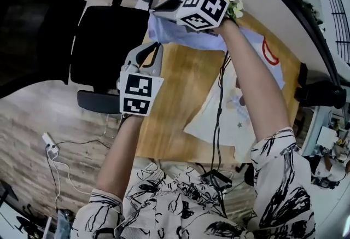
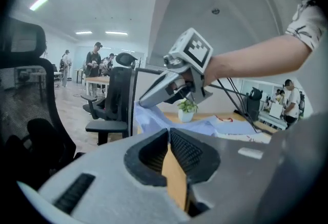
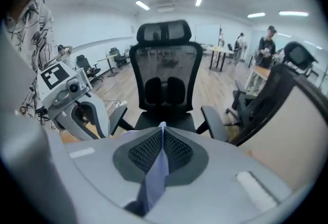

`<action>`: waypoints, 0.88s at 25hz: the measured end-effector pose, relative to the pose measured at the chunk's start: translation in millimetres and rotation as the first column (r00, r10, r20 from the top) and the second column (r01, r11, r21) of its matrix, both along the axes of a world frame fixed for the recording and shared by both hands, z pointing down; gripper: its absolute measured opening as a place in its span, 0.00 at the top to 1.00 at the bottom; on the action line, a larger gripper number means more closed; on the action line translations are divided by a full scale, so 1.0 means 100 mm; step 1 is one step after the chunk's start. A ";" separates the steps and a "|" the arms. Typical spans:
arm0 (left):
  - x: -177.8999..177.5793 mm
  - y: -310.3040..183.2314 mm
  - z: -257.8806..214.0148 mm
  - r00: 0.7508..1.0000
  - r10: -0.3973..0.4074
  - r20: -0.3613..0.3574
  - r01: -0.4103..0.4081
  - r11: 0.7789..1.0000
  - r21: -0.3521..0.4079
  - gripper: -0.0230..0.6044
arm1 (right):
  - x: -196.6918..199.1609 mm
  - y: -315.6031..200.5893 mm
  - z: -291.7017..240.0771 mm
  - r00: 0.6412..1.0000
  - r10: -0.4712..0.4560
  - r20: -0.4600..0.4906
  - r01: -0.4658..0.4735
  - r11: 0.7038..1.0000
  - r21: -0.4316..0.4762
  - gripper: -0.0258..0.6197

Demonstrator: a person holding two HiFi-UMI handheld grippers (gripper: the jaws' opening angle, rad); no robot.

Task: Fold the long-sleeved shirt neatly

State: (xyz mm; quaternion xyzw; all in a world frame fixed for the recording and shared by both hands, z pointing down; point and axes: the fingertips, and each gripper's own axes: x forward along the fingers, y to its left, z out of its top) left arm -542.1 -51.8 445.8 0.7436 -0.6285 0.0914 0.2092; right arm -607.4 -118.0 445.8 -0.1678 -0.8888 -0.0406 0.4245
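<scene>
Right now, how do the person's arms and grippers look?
Left gripper and right gripper: pale grey bodies, black ribbed pads, each with a cube of black-and-white square markers. A black cable runs by the right arm. Sleeves: white, black brush-stroke print.

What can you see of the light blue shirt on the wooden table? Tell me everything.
The shirt is thin, soft-looking light blue cloth, rumpled and bunched at the far end of the wooden table. One edge is raised, pinched as a fold between the shut jaws of the right gripper. The rest trails down onto the tabletop. Its sleeves cannot be made out.
</scene>
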 end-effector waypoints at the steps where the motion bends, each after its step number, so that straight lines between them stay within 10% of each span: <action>1: 0.04 -0.03 -0.15 1.000 -0.010 -0.018 0.010 1.000 0.026 0.93 | 0.06 -0.05 -0.21 0.997 0.032 0.067 -0.033 0.999 0.011 0.92; 9: 0.86 -0.22 -1.03 0.998 0.038 -0.046 -0.030 0.986 0.165 0.93 | 1.00 -0.33 -1.25 0.907 0.202 0.369 -0.225 0.974 0.020 0.92; 22: 2.91 -0.65 -1.69 0.987 0.145 0.067 -0.156 0.966 0.205 0.93 | 3.29 -0.86 -1.96 0.769 0.335 0.544 -0.417 0.908 0.030 0.92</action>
